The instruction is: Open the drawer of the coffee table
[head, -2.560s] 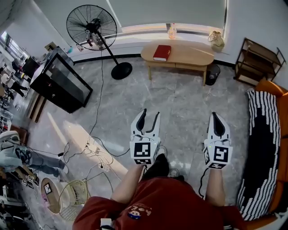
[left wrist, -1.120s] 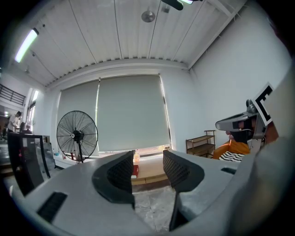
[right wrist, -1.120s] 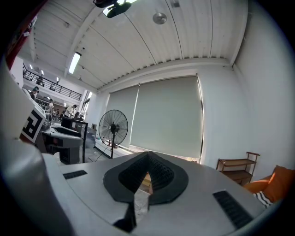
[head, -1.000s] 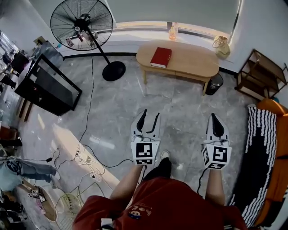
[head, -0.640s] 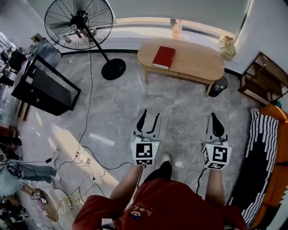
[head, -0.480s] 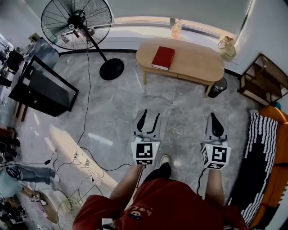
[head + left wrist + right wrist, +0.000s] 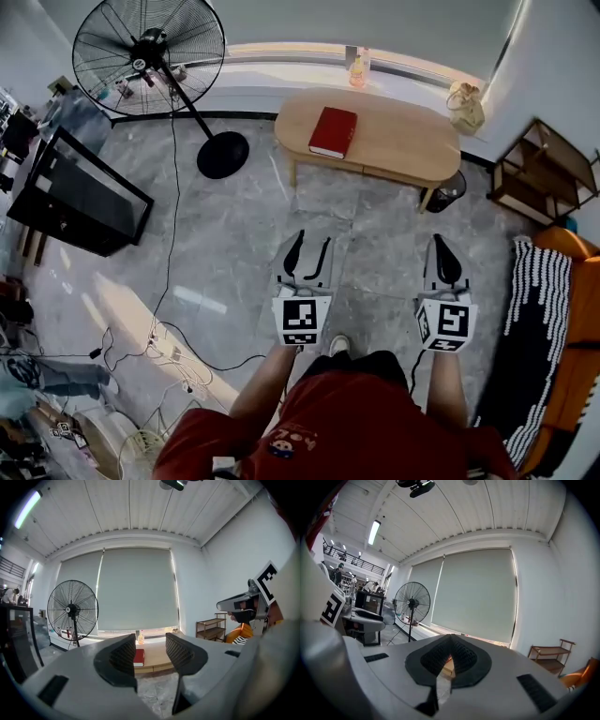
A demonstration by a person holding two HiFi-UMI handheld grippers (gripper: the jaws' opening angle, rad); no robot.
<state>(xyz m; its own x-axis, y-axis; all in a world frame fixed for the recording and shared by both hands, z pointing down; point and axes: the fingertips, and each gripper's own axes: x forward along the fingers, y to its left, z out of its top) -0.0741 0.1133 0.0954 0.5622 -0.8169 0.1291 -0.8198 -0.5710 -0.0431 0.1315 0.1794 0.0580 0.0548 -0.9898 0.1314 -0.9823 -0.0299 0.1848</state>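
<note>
Across floor (image 7: 244, 225), by far wall: coffee table (image 7: 403, 141), well apart from both grippers, red book (image 7: 333, 132) on top. Left gripper (image 7: 312, 240) held near level, aimed at table, jaws wide, nothing between; likely readied for drawer pull. Right gripper (image 7: 442, 246) alongside, jaws pressed together, empty, probably spare hand. Drawer hard to make out: only table's front apron shows, no handle discernible from here.

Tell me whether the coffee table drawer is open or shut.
Shut, it appears: the front of the coffee table runs flush beneath its top, nothing pulled out.
</note>
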